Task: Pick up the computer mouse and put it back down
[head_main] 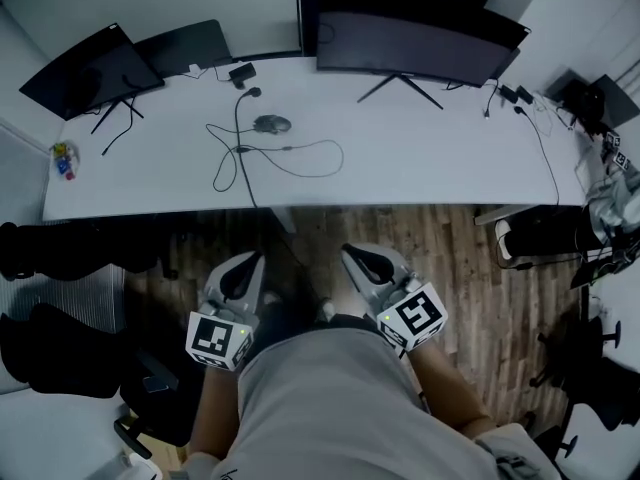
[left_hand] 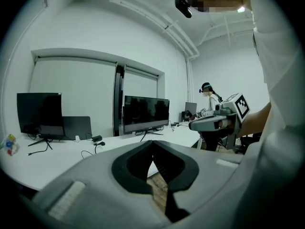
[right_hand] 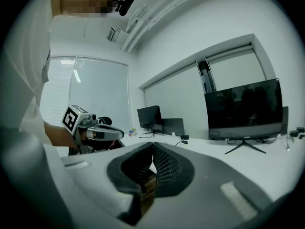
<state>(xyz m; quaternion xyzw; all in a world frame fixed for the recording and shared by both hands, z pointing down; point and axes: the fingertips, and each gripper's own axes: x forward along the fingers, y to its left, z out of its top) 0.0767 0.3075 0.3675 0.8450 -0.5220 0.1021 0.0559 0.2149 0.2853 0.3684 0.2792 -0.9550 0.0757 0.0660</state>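
Wood floor [head_main: 470, 268] shows under two grippers held low, close to the person and short of the desk [head_main: 420, 158]. Left gripper [head_main: 256, 258] has its jaws shut tight on nothing. Right gripper [head_main: 349, 252] is shut and empty too. Well ahead of both, the mouse [head_main: 272, 123] sits on the desk with its cord [head_main: 300, 158] looped beside it. Monitors [head_main: 420, 43] stand behind.

Mouse [head_main: 272, 123] on desk [head_main: 430, 163], left of the large monitor [head_main: 415, 40]
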